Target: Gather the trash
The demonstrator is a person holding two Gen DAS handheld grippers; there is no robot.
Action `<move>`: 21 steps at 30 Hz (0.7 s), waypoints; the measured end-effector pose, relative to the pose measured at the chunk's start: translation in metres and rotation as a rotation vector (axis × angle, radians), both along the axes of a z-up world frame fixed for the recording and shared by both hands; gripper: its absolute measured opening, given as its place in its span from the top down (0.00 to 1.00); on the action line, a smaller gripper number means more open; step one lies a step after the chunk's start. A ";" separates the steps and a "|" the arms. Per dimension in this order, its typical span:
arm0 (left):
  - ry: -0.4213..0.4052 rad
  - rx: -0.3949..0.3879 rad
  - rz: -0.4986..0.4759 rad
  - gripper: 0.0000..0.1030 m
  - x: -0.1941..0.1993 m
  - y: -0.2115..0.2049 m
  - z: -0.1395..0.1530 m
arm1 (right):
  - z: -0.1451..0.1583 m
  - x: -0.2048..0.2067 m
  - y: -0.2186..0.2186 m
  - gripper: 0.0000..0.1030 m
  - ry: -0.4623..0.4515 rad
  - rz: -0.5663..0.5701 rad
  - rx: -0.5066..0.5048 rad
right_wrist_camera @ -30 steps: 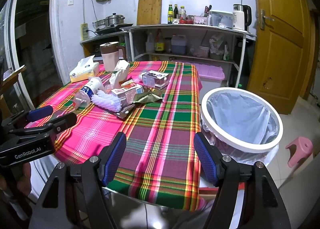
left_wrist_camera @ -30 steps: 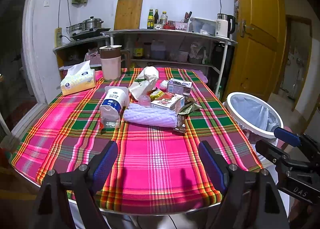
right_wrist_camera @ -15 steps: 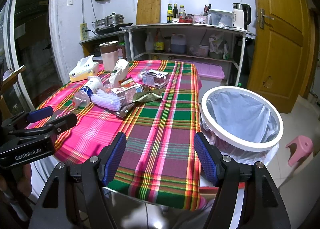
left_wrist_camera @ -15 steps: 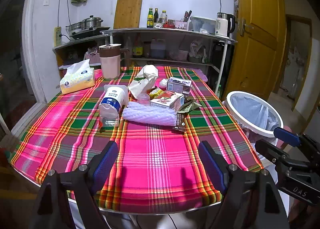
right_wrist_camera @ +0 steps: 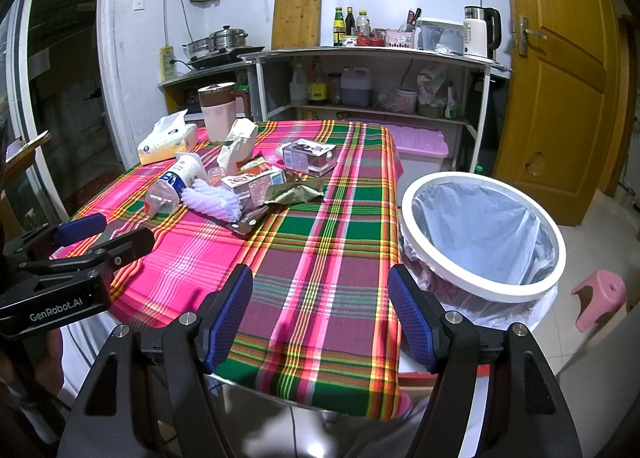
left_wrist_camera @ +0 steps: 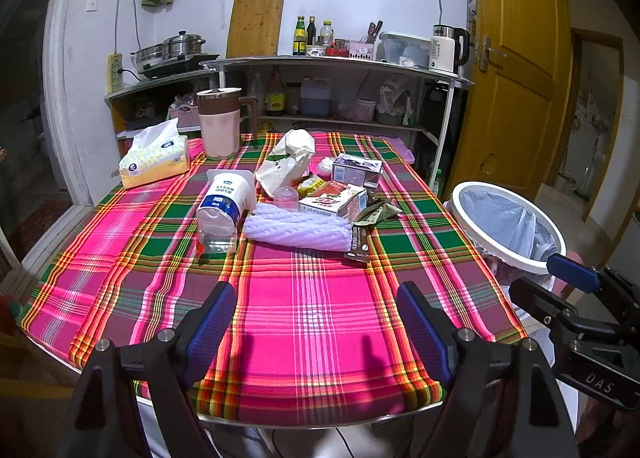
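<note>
Trash lies clustered mid-table on the plaid cloth: a tipped clear bottle with blue label point(left_wrist_camera: 224, 209), lilac foam netting point(left_wrist_camera: 298, 232), a red carton point(left_wrist_camera: 334, 201), a green wrapper point(left_wrist_camera: 378, 213), a dark wrapper point(left_wrist_camera: 359, 245), a white paper bag point(left_wrist_camera: 287, 161) and a grey box point(left_wrist_camera: 357, 169). The white-rimmed bin point(right_wrist_camera: 482, 234) with a blue liner stands by the table's right side. My left gripper point(left_wrist_camera: 316, 332) hovers open over the near table edge, nothing between its fingers. My right gripper point(right_wrist_camera: 320, 316) is open too, above the table's near right corner beside the bin.
A tissue box point(left_wrist_camera: 154, 159) and a pink jug point(left_wrist_camera: 220, 123) stand at the table's back left. Shelves with pots, bottles and a kettle point(left_wrist_camera: 446, 47) line the far wall. A wooden door point(right_wrist_camera: 560, 69) and a pink stool point(right_wrist_camera: 600, 296) are to the right.
Both views have shifted only slightly; the table and trash sit marginally lower in frame. Both grippers stay open and empty.
</note>
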State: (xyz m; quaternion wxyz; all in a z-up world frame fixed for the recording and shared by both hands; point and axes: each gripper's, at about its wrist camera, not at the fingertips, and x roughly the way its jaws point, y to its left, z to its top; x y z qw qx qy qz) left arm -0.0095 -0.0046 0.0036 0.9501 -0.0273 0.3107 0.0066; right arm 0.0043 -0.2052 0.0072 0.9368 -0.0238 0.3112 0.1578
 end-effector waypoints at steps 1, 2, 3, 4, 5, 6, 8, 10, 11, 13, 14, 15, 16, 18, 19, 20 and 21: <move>0.000 0.000 0.000 0.20 0.000 0.000 0.000 | 0.000 0.000 0.000 0.32 0.000 0.000 0.000; 0.001 0.000 -0.001 0.20 0.000 0.000 0.000 | 0.000 0.000 0.000 0.32 -0.001 0.000 0.000; 0.001 0.000 -0.001 0.20 0.000 0.000 0.000 | 0.000 0.000 0.000 0.32 -0.001 0.000 0.000; 0.000 0.000 -0.001 0.20 0.000 0.000 0.000 | 0.002 -0.001 -0.001 0.32 -0.001 0.000 0.000; 0.000 0.000 0.000 0.20 0.000 0.000 0.000 | 0.001 0.000 0.000 0.32 -0.001 0.000 0.000; 0.001 -0.001 0.000 0.20 0.000 0.000 0.000 | 0.002 -0.001 -0.001 0.32 -0.001 0.000 0.000; 0.001 -0.001 0.000 0.20 0.000 0.000 0.000 | 0.001 -0.001 0.000 0.32 0.000 0.000 0.000; 0.000 -0.001 -0.001 0.20 0.000 0.000 0.000 | 0.002 -0.002 -0.001 0.32 0.000 0.000 0.000; 0.000 -0.001 -0.001 0.20 0.000 0.000 0.000 | 0.001 -0.001 0.000 0.32 0.000 0.000 0.000; 0.000 -0.001 0.000 0.20 0.000 0.000 0.000 | 0.002 -0.001 0.000 0.32 0.000 0.000 -0.001; 0.001 -0.001 0.000 0.20 0.000 0.000 0.000 | 0.002 -0.001 0.000 0.32 -0.001 0.001 -0.001; 0.002 -0.001 0.000 0.20 0.001 0.000 -0.001 | 0.002 -0.002 -0.001 0.32 0.000 0.002 -0.002; 0.003 -0.002 -0.001 0.20 0.002 0.000 -0.002 | -0.004 0.002 0.000 0.32 0.002 0.001 -0.002; 0.005 -0.002 -0.001 0.20 0.002 0.000 -0.004 | -0.005 0.002 -0.001 0.32 0.006 0.001 -0.002; 0.007 -0.003 -0.001 0.20 0.003 0.000 -0.005 | -0.007 0.003 0.000 0.32 0.008 0.002 -0.003; 0.008 -0.004 -0.001 0.20 0.003 0.001 -0.006 | -0.007 0.003 0.000 0.32 0.011 0.003 -0.004; 0.010 -0.004 -0.002 0.20 0.004 0.002 -0.007 | -0.008 0.004 0.001 0.32 0.014 0.004 -0.005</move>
